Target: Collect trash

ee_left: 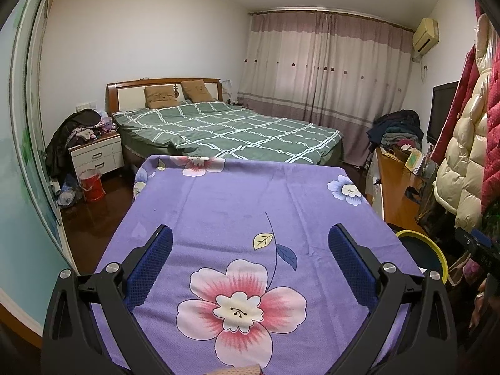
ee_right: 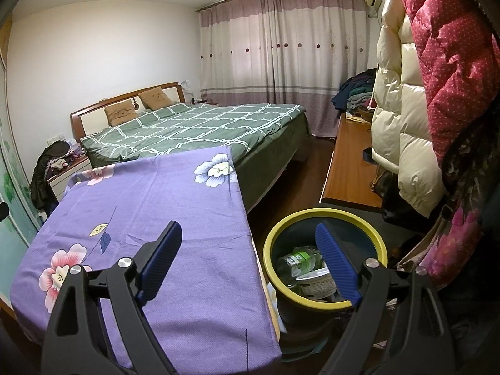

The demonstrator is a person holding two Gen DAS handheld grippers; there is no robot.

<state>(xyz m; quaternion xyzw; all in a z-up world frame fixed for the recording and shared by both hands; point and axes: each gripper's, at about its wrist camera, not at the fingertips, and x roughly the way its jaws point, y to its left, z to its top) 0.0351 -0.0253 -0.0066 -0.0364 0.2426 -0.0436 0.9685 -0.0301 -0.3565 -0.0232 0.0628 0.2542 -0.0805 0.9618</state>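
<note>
With both tools empty, I read this as the check after a drop: nothing lies on the table (ee_left: 237, 193) that I can see, its purple flowered cloth bare from near edge to far edge. My left gripper (ee_left: 250, 259) hangs over the middle of the near edge, jaws spread wide, nothing between them. My right gripper (ee_right: 250, 259) straddles the table's right edge, also wide and empty, one finger over the cloth and the other over the bin (ee_right: 272, 265).

That bin, dark with a yellow rim, stands on the floor just beside the table's right edge. Inside it I can see a plastic bottle (ee_right: 300, 257) lying on its side and a white tub (ee_right: 315, 282) next to it, so the trash appears to be collected already.

To finish well, I would keep both jaws wide, sweep each camera slowly along the table's edges and corners, and look at the floor between table and bin for anything that missed. Near the bin I would move gently: the rim sits close to the right finger, and a knock could tip it.
</note>
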